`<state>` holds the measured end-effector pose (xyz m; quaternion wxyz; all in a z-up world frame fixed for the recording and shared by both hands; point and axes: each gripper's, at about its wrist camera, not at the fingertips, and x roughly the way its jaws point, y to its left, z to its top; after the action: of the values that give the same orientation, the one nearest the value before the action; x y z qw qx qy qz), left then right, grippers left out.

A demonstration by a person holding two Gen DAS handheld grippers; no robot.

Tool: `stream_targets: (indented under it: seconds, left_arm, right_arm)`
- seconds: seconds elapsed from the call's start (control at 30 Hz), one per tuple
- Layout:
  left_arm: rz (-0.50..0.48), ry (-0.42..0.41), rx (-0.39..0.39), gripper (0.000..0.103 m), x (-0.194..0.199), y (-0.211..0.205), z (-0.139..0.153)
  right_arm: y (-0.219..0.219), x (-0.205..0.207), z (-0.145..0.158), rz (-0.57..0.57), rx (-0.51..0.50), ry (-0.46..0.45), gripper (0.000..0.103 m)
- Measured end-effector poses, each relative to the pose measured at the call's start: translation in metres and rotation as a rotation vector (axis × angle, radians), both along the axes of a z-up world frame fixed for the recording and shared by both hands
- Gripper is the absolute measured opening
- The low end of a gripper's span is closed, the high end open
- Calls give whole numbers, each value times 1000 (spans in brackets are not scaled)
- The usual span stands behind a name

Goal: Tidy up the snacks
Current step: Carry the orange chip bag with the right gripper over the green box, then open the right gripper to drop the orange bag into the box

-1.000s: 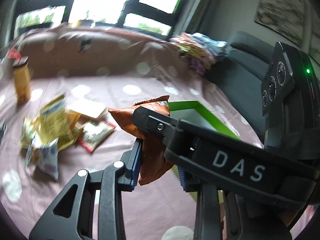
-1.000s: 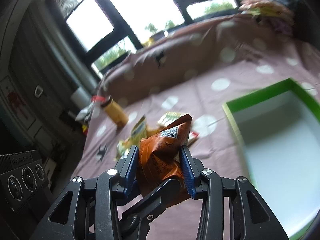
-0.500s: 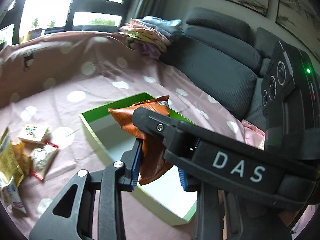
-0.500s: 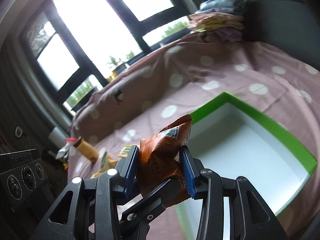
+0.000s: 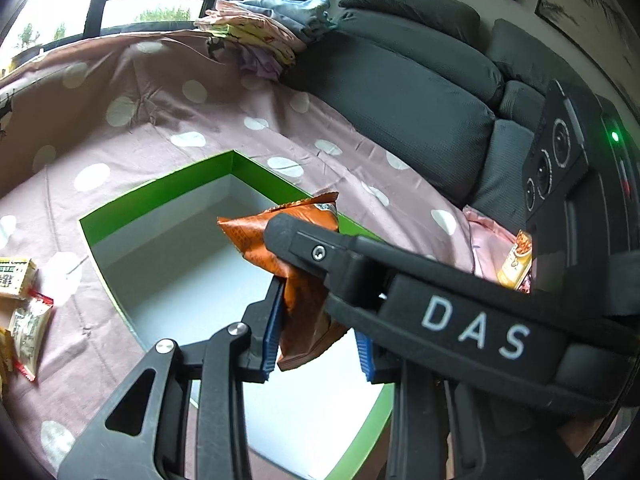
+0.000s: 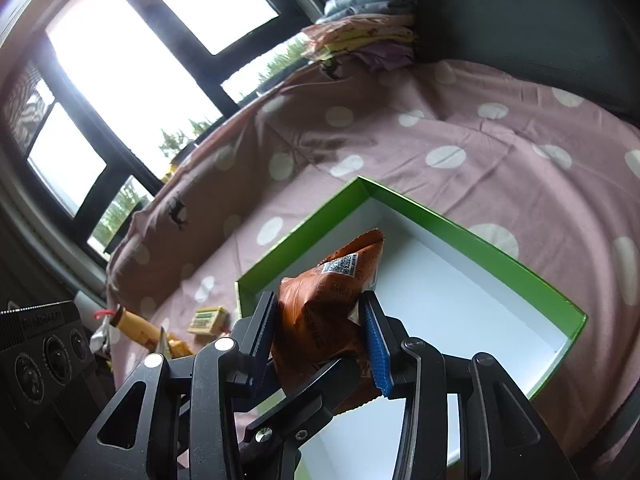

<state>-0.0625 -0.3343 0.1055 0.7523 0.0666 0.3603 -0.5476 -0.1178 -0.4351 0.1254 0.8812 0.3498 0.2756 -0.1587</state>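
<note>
An orange snack packet hangs over the white inside of a green-rimmed box on the pink dotted cloth. My left gripper is shut on the packet's lower part, its blue pads on either side. A black finger of the right gripper crosses in front of the packet. In the right wrist view the same orange packet sits between the blue pads of my right gripper, which is shut on it. The green box lies just beyond and below. The left gripper's finger crosses underneath.
Loose snack packets lie on the cloth left of the box, with a yellow bottle further off. Another packet lies at the right. Folded clothes and dark sofa cushions stand behind.
Both grippers have swung right with the orange packet, from above the loose snack pile to above the green box. Their hold on the packet looks the same.
</note>
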Motion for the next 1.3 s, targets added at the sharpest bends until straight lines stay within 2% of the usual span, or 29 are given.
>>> stream_targets:
  seconds: [0.27, 0.43, 0.57, 0.8, 1.0, 1.1, 1.2, 1.27, 1.3]
  left_arm:
    - [7, 73, 54, 31, 4, -10, -15]
    - [28, 130, 114, 30, 10, -12, -25]
    - [39, 131, 144, 29, 10, -11, -33]
    - [42, 144, 151, 29, 11, -5, -34]
    - [97, 108, 193, 31, 10, 4, -31]
    - [122, 116, 172, 30, 13, 13, -30]
    - [113, 126, 132, 42, 11, 23, -24]
    - [121, 124, 101, 61, 9, 30, -16]
    - [126, 117, 89, 64, 8, 35, -11]
  right_arm:
    - [-11, 1, -17, -19, 67, 50, 45]
    - [-13, 4, -25, -18, 111, 80, 45]
    - [-14, 7, -30, -15, 129, 98, 45]
    - [-13, 8, -31, -17, 124, 109, 45]
    - [-14, 7, -29, -31, 125, 120, 45]
    - [-13, 5, -27, -43, 121, 118, 44]
    - [-10, 4, -21, -47, 109, 99, 44]
    - [-6, 5, -16, -35, 100, 83, 45]
    - [-3, 6, -13, -24, 87, 72, 45]
